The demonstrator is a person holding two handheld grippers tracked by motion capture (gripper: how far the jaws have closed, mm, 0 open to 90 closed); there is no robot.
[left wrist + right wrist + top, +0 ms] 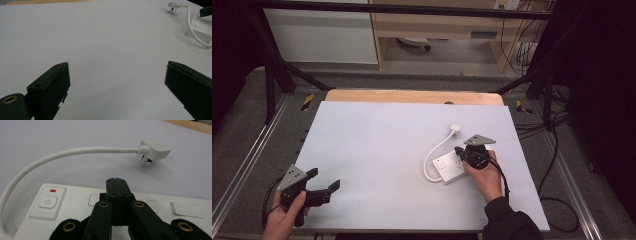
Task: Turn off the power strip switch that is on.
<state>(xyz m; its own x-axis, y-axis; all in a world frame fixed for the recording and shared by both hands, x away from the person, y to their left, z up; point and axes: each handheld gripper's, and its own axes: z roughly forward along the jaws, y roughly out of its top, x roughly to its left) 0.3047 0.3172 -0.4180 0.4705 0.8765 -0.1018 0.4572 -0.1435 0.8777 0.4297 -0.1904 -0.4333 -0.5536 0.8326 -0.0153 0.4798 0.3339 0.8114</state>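
Where a power symbol marks its button (47, 201), white power strip (75, 220)

White power strip (100, 220), red indicator (52, 190)

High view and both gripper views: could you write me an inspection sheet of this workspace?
Surface: pale mat over a wooden table.
Job's things: white power strip; its plug lies unplugged on the mat.
Clutter: nothing seen.
Grippers: right tongs shut, over the strip's top; left tongs open, holding nothing, at the mat's near left.
Cables: strip's white cord loops on the mat; dark cables on the floor.
Surroundings: black frame, wooden shelving behind.
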